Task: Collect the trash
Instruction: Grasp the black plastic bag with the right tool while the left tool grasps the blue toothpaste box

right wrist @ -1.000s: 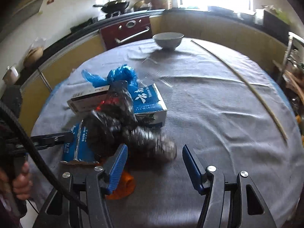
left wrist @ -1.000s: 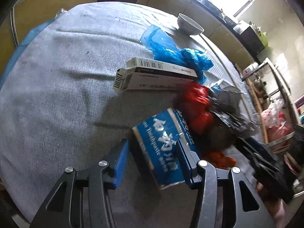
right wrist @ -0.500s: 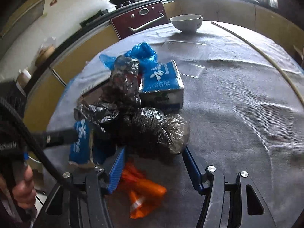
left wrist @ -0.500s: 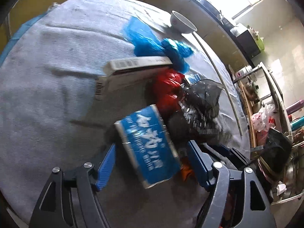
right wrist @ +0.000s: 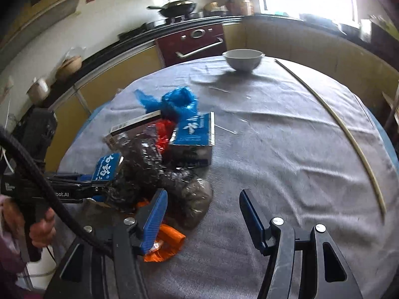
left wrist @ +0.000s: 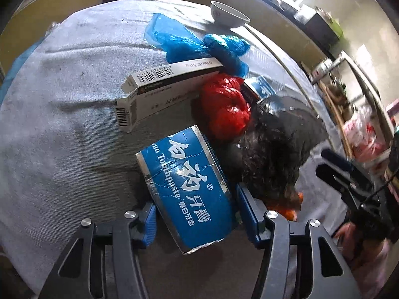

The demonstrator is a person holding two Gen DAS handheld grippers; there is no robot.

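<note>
Trash sits heaped on the table (right wrist: pixel 286 149). Left hand-held gripper (left wrist: pixel 197 214) clasps the toothpaste box (left wrist: pixel 187 182) beside a black bag (left wrist: pixel 271 149) and red bag (left wrist: pixel 225 107); right hand-held gripper (right wrist: pixel 203 214) hangs spread, grasping nothing, over an orange wrapper (right wrist: pixel 165 245)

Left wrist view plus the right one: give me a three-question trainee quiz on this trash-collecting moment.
1. True or false: the blue toothpaste box lies between the left gripper fingers.
2. Which trash lies nearest the right gripper? A) white bowl B) orange wrapper C) blue plastic bag
3. Fill in: the red bag sits beside a crumpled ___ bag.

Key: 1 true; 2 B; 3 black
</note>
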